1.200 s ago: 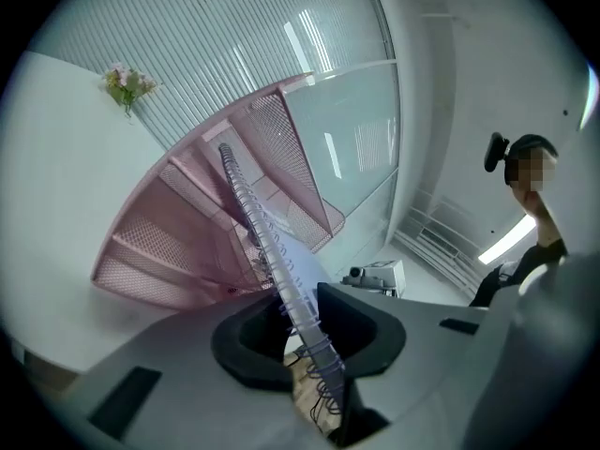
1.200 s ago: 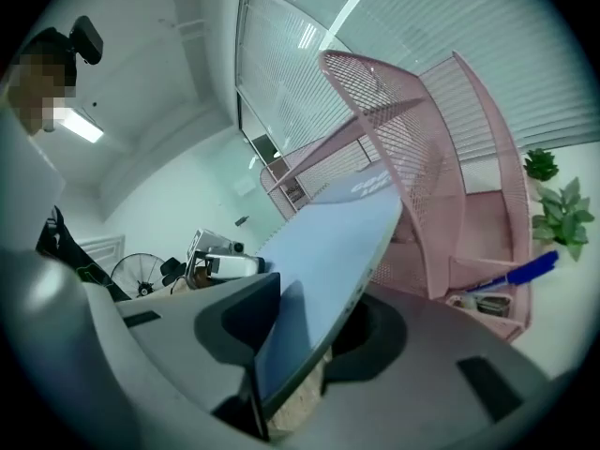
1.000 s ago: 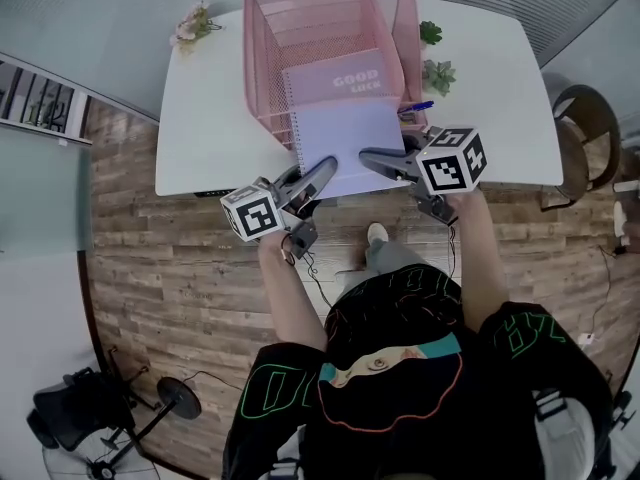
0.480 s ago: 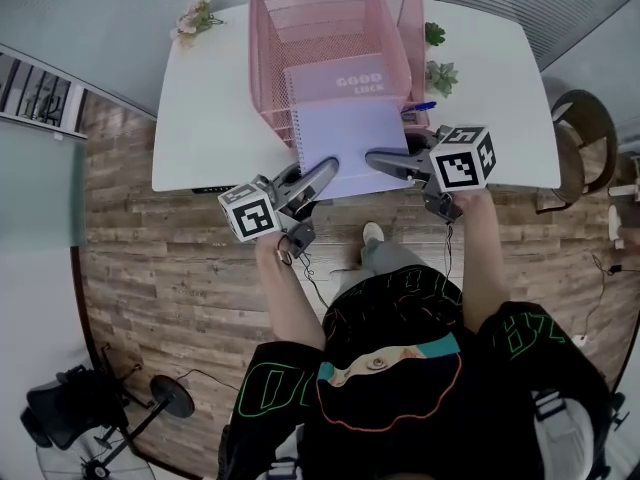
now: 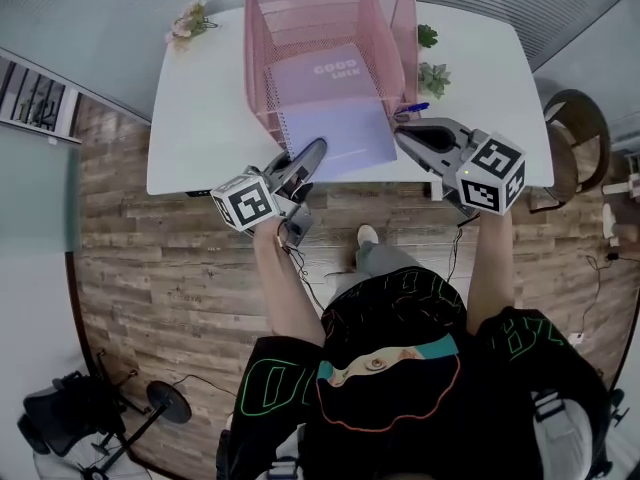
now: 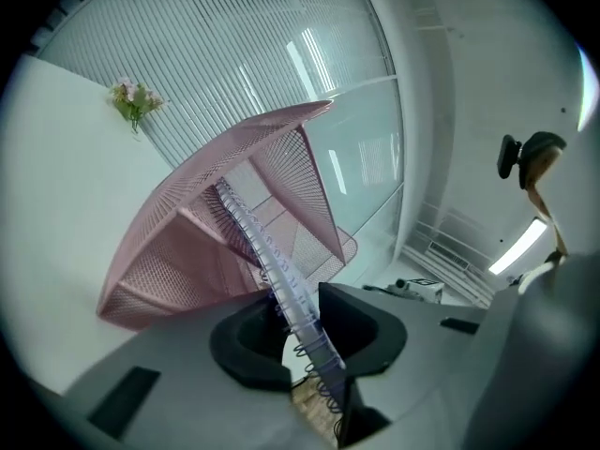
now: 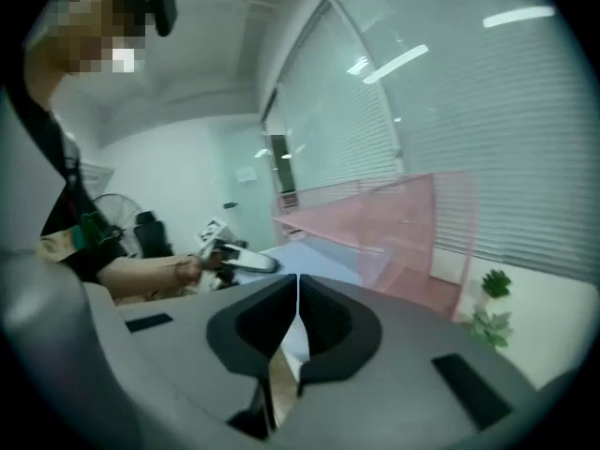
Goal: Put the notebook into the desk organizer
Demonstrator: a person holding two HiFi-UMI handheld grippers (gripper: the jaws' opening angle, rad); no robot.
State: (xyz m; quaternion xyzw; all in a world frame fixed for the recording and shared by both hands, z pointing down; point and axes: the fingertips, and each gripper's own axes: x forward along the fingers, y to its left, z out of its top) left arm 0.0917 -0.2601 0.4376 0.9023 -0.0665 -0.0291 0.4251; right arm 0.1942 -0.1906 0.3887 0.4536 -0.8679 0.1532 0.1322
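One lavender spiral notebook (image 5: 330, 118) lies half inside the single pink mesh organizer (image 5: 258, 68) on the white table (image 5: 200, 118), with its near end jutting out. The left gripper (image 5: 316, 148) pinches the notebook's coil edge at the near corner. The right gripper (image 5: 402, 132) hangs just right of the notebook, jaws pressed together and empty. Two small green plants (image 5: 434, 76), one flower sprig (image 5: 187, 23) and what looks like one blue pen (image 5: 415, 108) sit nearby.

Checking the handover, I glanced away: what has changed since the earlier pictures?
The right gripper has drawn back to the right, off the lilac spiral-bound notebook; its jaws have closed and are shut on nothing. The notebook has slid a little deeper into the pink wire-mesh desk organizer. The left gripper still clamps the notebook's spiral edge, and the organizer stays put on the white table.
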